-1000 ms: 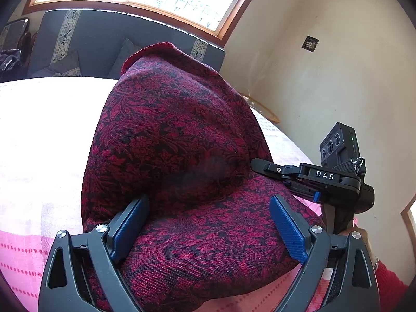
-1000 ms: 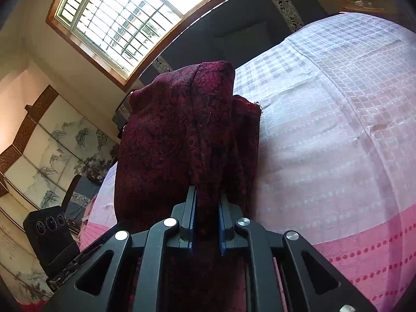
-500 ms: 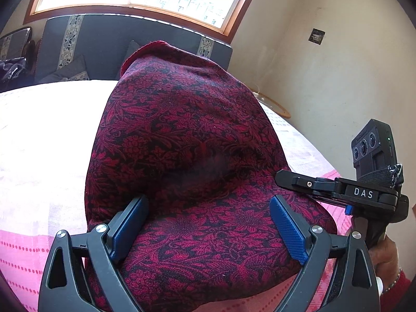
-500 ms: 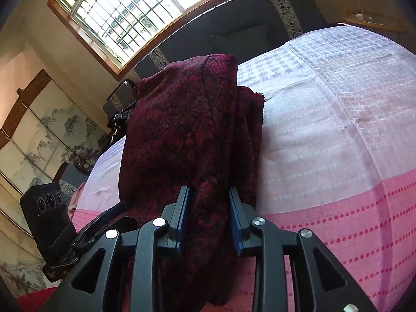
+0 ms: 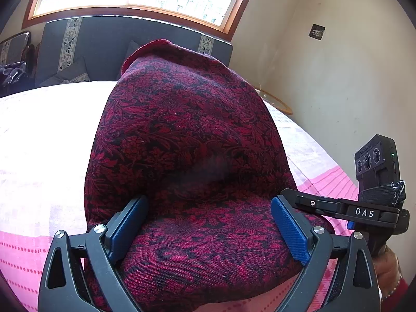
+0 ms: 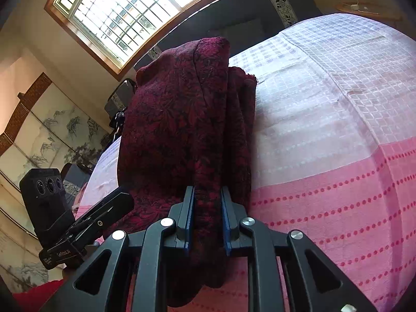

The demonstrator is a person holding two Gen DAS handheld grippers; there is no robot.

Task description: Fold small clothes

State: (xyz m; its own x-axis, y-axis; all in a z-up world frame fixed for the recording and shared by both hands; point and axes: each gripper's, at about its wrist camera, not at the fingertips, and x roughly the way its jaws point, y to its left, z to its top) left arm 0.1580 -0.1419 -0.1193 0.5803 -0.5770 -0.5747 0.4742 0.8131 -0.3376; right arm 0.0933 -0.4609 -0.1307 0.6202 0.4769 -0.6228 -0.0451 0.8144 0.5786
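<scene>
A dark red floral garment point(image 5: 187, 140) lies bunched on the bed, folded into a long strip running away from me. My left gripper point(image 5: 208, 223) is open, its blue pads wide apart with cloth lying between them. My right gripper point(image 6: 206, 208) has its pads partly apart, a thick fold of the garment point(image 6: 187, 119) passing between them; the pads look loose on it. The right gripper point(image 5: 345, 210) also shows at the right of the left wrist view, and the left gripper point(image 6: 78, 234) at the lower left of the right wrist view.
The bed cover point(image 6: 338, 130) is pale checked cloth with a pink dotted band near me. A dark headboard with cushions point(image 5: 104, 46) and a window stand behind. A wall is on the right point(image 5: 338, 78). A painted screen point(image 6: 39, 135) stands at the left.
My right gripper's pads have spread apart from a tight pinch on the fold. The right gripper has drawn back to the right. The left gripper stays open over the cloth.
</scene>
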